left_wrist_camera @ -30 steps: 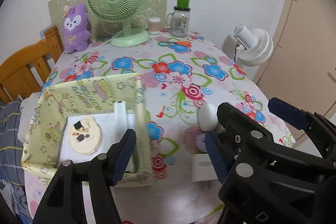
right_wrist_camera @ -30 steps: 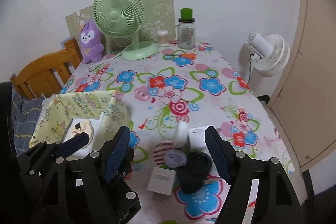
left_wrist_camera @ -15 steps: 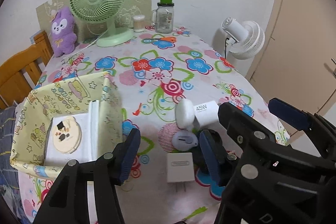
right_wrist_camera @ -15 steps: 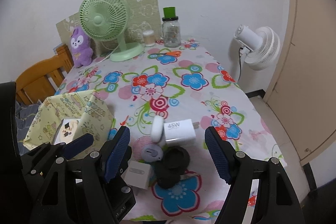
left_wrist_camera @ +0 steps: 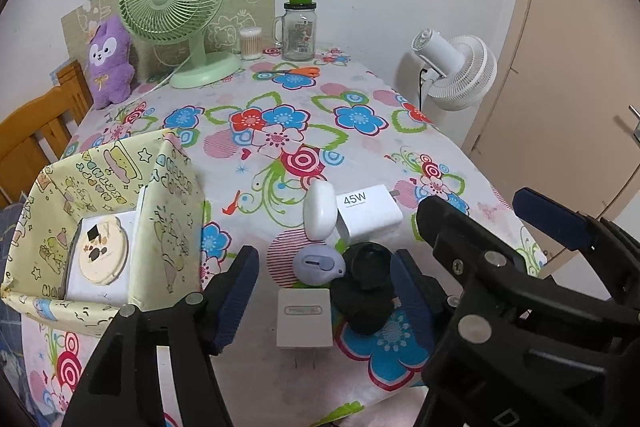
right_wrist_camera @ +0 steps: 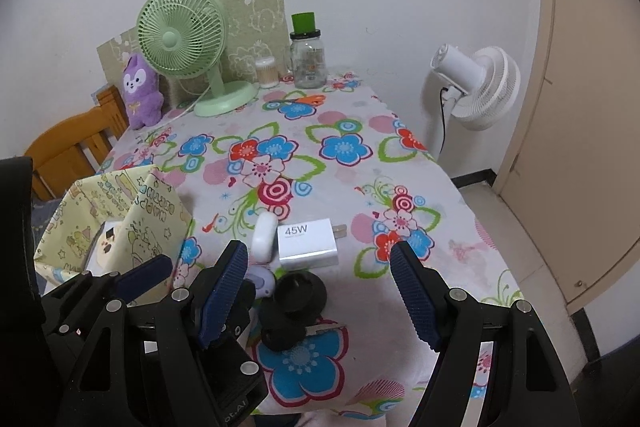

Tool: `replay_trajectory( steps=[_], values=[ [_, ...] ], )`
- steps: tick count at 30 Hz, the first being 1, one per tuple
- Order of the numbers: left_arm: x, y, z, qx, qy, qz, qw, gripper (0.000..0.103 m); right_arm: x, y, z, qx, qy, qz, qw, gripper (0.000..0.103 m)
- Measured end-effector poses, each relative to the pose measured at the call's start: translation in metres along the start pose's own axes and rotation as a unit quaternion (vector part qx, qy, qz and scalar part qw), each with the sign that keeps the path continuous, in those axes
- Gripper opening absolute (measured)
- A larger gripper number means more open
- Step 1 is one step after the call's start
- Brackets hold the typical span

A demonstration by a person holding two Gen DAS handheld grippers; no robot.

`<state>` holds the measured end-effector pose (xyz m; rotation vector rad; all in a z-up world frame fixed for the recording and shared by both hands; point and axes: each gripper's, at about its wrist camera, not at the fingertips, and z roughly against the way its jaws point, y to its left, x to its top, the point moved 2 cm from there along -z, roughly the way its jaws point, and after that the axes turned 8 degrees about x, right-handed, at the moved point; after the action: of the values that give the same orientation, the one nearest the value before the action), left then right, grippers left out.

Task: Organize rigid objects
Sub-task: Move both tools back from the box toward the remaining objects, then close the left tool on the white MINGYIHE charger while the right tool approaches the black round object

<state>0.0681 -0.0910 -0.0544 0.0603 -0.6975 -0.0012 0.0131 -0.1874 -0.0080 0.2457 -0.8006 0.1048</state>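
A cluster of small items lies on the flowered tablecloth: a white 45W charger, a white oval case, a lilac round gadget, a black plug adapter and a small white charger. My left gripper hovers above the small white charger and black adapter, its jaws opening, the pads touching neither. My right gripper stands open over the black adapter, just right of the left one. A yellow patterned fabric box at the left holds a white box topped by a round cream item.
At the back stand a green desk fan, a purple plush, a glass jar with a green lid, a cotton-swab tub and orange scissors. A white floor fan stands right of the table, a wooden chair left.
Both grippers have shifted right, from beside the yellow box to over the cluster of chargers. The left jaws narrowed, then widened again.
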Motion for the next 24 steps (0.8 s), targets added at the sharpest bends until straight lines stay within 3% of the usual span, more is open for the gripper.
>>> replay_trajectory(
  steps=[10,24],
  values=[
    [-0.013,-0.006,-0.020,-0.002,0.015,0.006,0.9999,0.071,-0.013,-0.009,-0.014,0.002,0.002,0.011,1.000,0.077],
    [-0.032,-0.004,-0.037,0.016,0.004,0.022,0.9996,0.071,-0.034,-0.017,-0.040,0.028,0.016,-0.001,0.999,0.077]
  ],
)
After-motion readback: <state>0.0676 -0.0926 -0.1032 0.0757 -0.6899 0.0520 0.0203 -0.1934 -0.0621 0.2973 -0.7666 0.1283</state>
